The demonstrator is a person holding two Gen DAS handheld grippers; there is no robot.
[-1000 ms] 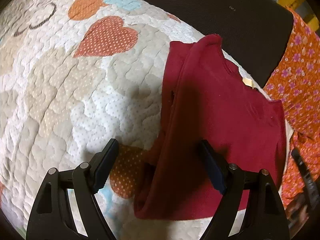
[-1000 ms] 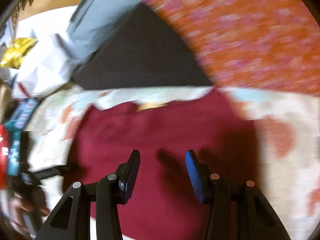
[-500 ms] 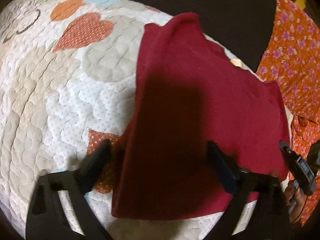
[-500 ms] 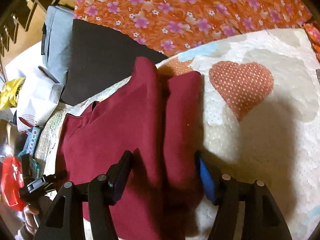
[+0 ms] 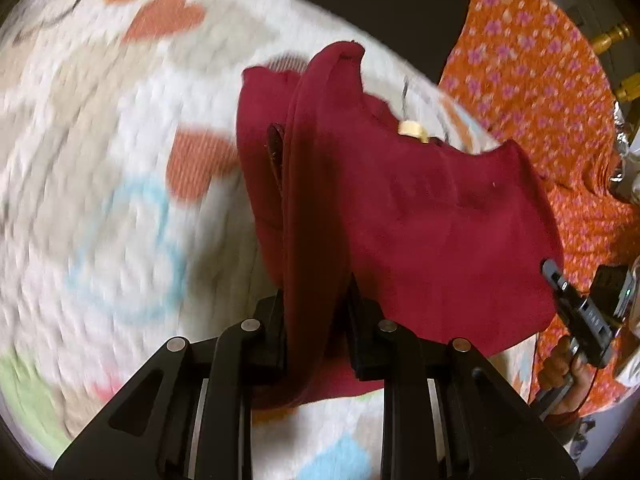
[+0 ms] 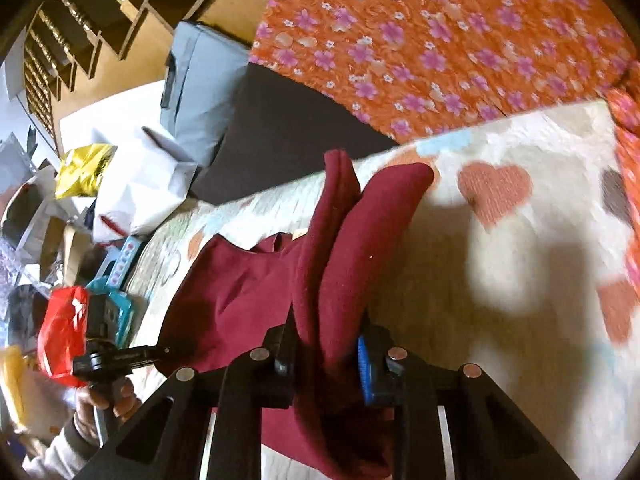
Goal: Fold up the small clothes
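A white quilt point(image 5: 100, 208) patched with orange hearts and pale blue shapes covers the bed and fills most of both views; its left part is blurred in the left wrist view. Beyond it lies an orange cloth with pink flowers point(image 6: 440, 36), and between the two a flat black panel point(image 6: 288, 120). On the quilt rests a small dark red shirt point(image 5: 440, 220), partly spread flat, with a pale label point(image 5: 412, 130) at its neckline. One side of the shirt is gathered into a raised fold that stands up off the quilt.

The left tongs point(image 5: 316, 336) are closed narrow on that raised fold, the red fabric pinched between both fingers and hanging over them. The right tongs point(image 6: 328, 364) likewise clamp a thick ridge of the red shirt point(image 6: 340, 248), one blue pad showing beside the cloth.

At the far side of the bed sit a grey cushion point(image 6: 200, 88), white bags point(image 6: 136, 176) and a gold foil packet point(image 6: 84, 168). The other handset shows at the edge of each view.
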